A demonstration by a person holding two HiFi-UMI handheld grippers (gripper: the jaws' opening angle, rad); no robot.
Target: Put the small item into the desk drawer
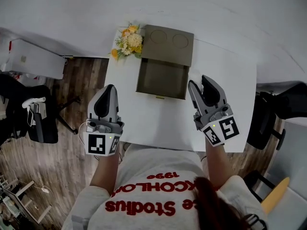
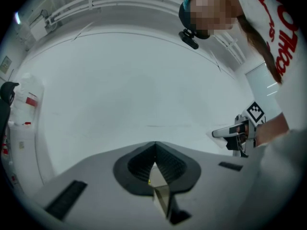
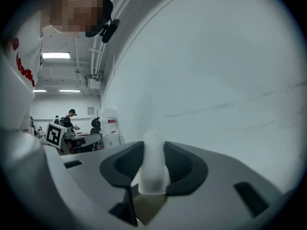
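Observation:
An olive desk organiser (image 1: 169, 44) stands at the back of the white desk (image 1: 230, 80), its drawer (image 1: 162, 78) pulled out toward me and showing nothing inside. To the drawer's right, my right gripper (image 1: 199, 83) is raised and shut on a small white cylinder-like item (image 3: 153, 169), which stands up between the jaws (image 3: 153, 176). In the head view the item is hard to make out. My left gripper (image 1: 110, 87) hovers left of the drawer over the desk's left edge. Its jaws (image 2: 154, 166) meet at the tips with nothing between them.
A bunch of yellow and white flowers (image 1: 128, 41) sits at the organiser's left corner. Black office chairs (image 1: 41, 123) stand on the wood floor to the left, and another chair (image 1: 264, 121) is at the right. Both gripper views face a pale wall.

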